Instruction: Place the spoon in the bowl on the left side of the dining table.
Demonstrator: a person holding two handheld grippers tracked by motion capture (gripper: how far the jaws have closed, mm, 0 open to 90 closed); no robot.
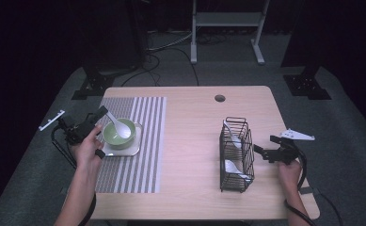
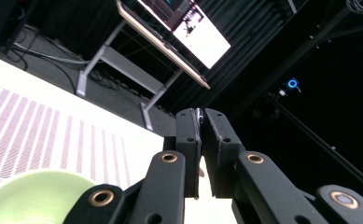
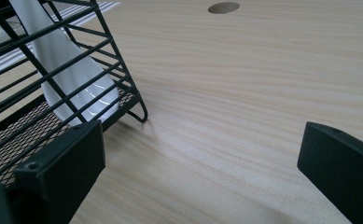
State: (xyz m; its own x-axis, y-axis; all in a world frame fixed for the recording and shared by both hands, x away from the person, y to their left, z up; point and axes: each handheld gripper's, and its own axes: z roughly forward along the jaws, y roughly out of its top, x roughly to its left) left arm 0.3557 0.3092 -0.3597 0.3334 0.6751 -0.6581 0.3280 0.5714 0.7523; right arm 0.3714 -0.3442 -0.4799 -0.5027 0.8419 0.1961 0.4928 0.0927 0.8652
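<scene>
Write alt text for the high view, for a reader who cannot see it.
A person's left gripper holds a white spoon by its handle, the spoon's head inside a green bowl on a small tray on a striped placemat. At the right of the wooden table, the open right gripper rests beside a black wire basket holding two more white spoons.

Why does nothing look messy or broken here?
Nothing stands out. The white spoon rests in the green bowl, its handle pinched by the left gripper. Two more spoons stand in the black wire basket.
</scene>
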